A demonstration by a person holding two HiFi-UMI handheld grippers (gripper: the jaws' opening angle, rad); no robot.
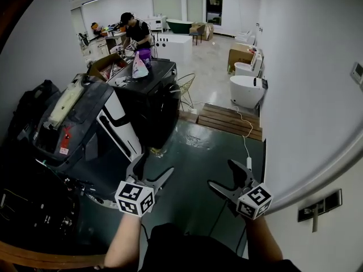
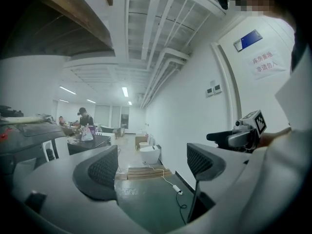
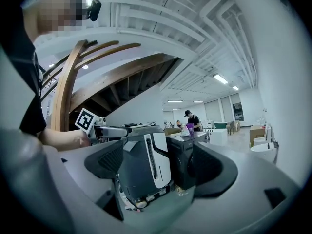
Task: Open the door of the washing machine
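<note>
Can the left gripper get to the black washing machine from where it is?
Probably yes. The left gripper is open and empty, and only bare floor lies between it and the black washing machine. The grey machine stands to the side, not across the way. A step closer may be needed.

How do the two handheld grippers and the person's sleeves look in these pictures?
Both the left gripper and the right gripper are grey, with two curved jaws lined by dark cross-hatched pads. Each carries a white cube with black square markers. The person wears a dark short-sleeved top; the forearms are uncovered.
</note>
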